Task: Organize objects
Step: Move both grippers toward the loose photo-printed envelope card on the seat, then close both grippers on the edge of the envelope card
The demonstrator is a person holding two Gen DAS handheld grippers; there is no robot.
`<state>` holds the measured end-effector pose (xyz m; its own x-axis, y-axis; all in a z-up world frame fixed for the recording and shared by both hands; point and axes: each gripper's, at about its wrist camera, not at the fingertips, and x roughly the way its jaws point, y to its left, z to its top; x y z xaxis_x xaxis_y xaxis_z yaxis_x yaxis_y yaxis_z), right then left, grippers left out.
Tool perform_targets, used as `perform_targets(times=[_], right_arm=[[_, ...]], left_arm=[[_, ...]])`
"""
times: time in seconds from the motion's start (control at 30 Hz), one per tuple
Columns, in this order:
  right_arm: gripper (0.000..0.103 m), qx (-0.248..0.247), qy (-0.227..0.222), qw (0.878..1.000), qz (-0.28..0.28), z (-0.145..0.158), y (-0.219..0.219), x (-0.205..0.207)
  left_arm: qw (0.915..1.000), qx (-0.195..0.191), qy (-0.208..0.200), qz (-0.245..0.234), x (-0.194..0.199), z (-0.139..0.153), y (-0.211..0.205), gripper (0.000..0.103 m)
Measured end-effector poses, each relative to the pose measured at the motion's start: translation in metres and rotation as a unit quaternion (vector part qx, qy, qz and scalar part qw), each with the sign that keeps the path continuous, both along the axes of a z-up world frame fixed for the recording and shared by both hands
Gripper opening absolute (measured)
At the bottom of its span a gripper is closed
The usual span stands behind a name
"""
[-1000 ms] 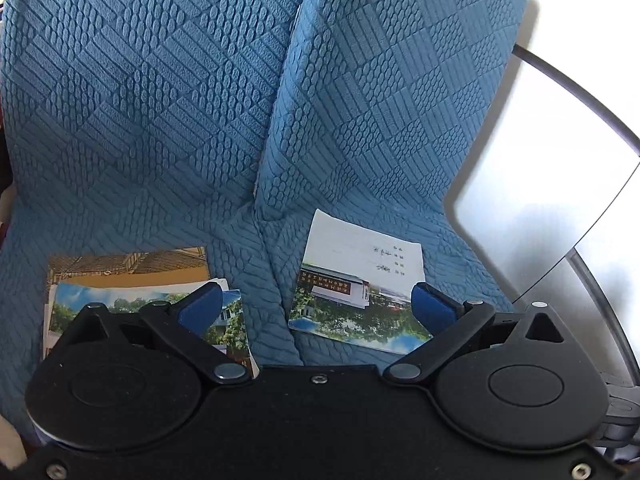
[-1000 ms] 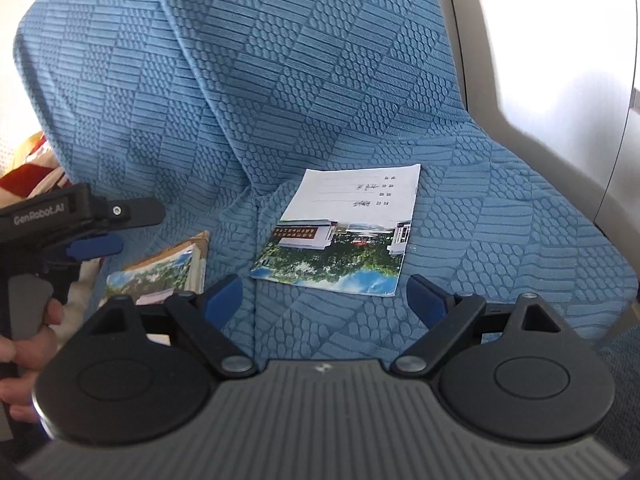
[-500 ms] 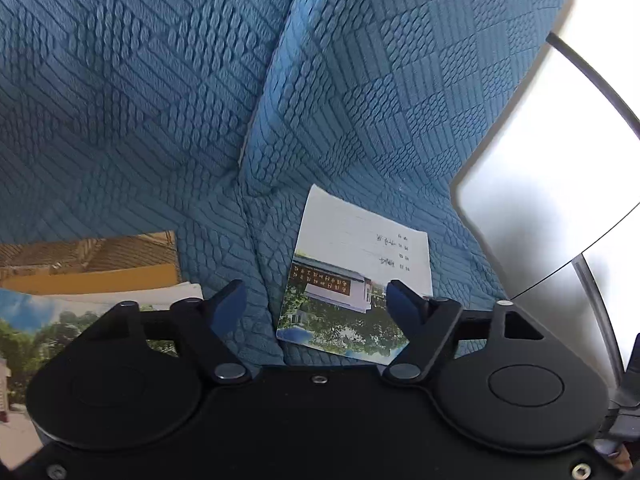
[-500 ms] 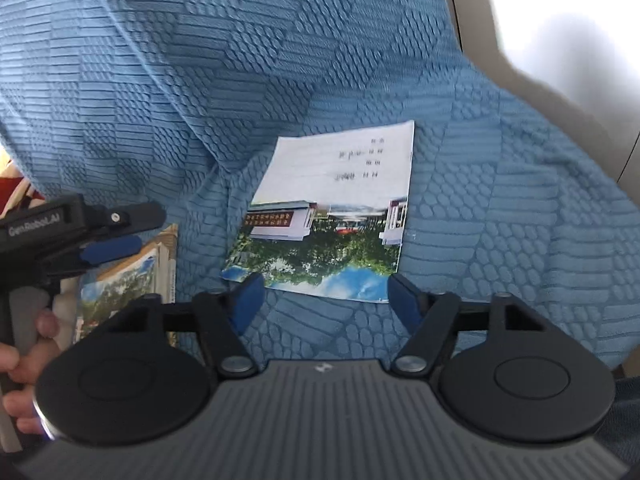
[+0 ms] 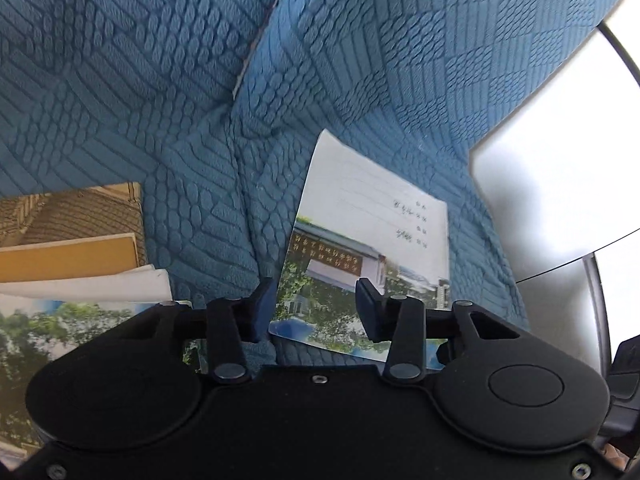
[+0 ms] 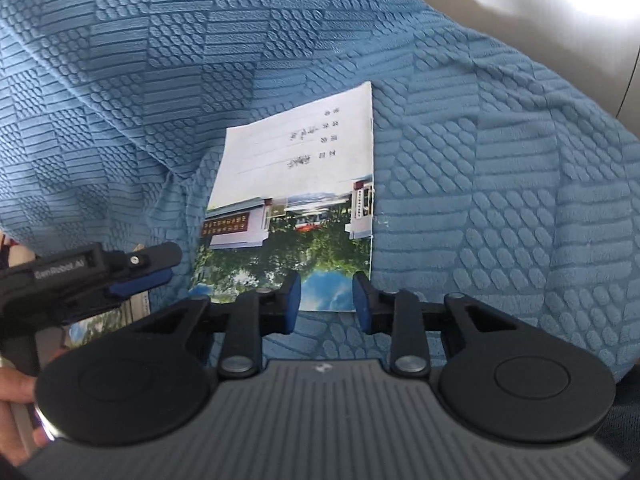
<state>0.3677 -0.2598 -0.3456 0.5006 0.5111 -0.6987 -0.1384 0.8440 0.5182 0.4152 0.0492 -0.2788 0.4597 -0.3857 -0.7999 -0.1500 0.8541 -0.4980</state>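
Thin booklet (image 6: 296, 208) flat on the blue textured cover (image 6: 500, 200), straight ahead of both tools, printed photo half nearest, white lined half beyond. Right gripper (image 6: 322, 304) just short of the booklet's near edge, jaws closing with a gap still between the blue pads (image 6: 294, 298); only bare cover and the booklet's lower rim seen through that gap, nothing pinched. Plenty of open fabric to the right of this tool, running up to a pale hard surround (image 6: 600, 60) at the far right. Booklet's right long edge straight and free, slightly lifted off the cloth by its shadow line.

Left gripper (image 5: 316, 312) low over the booklet's near left corner, jaws also closing, pads apart, the corner's edge showing between them but not pressed. In the right view, left gripper body at lower left, held by a hand (image 6: 16, 392).

Left of the left tool, a stack of other booklets (image 5: 72, 264), separated from the lone booklet by a fold in the cover. Far right of the left view, a bright panel (image 5: 560, 200) bounding the seat.
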Motion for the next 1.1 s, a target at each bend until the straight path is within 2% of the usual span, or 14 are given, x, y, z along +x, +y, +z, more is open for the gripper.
perform_targets(times=[0.37, 0.47, 0.57, 0.6, 0.7, 0.83, 0.97, 1.03, 1.1], right_arm=[[0.029, 0.01, 0.006, 1.0, -0.018, -0.001, -0.003, 0.001], [0.034, 0.014, 0.011, 0.999, -0.042, -0.002, -0.011, 0.001], [0.034, 0.032, 0.025, 0.998, -0.055, -0.006, -0.016, 0.003], [0.036, 0.041, 0.032, 0.997, -0.055, -0.008, -0.017, 0.004], [0.045, 0.074, 0.038, 0.995, -0.051, -0.012, -0.018, 0.004], [0.047, 0.1, 0.046, 0.992, -0.056, -0.015, -0.02, 0.005], [0.048, 0.168, 0.065, 0.982, -0.054, -0.022, -0.026, 0.005], [0.048, 0.212, 0.06, 0.974, -0.044, -0.022, -0.027, 0.003], [0.047, 0.222, 0.046, 0.973, -0.038, -0.02, -0.025, 0.001]], left_arm=[[0.9988, 0.041, 0.012, -0.023, 0.006, -0.008, -0.011, 0.034], [0.9973, 0.067, 0.012, -0.029, 0.005, -0.009, -0.015, 0.027], [0.9967, 0.071, 0.012, -0.038, 0.003, -0.01, -0.018, 0.017], [0.997, 0.063, 0.016, -0.043, 0.003, -0.012, -0.019, 0.013], [0.997, 0.062, 0.013, -0.045, 0.001, -0.014, -0.023, 0.013], [0.9978, 0.051, 0.012, -0.04, 0.0, -0.015, -0.023, 0.013], [0.9986, 0.034, 0.014, -0.038, 0.001, -0.018, -0.021, 0.013], [0.9989, 0.028, 0.014, -0.035, 0.001, -0.018, -0.021, 0.013], [0.9992, 0.021, 0.017, -0.03, 0.001, -0.019, -0.019, 0.013]])
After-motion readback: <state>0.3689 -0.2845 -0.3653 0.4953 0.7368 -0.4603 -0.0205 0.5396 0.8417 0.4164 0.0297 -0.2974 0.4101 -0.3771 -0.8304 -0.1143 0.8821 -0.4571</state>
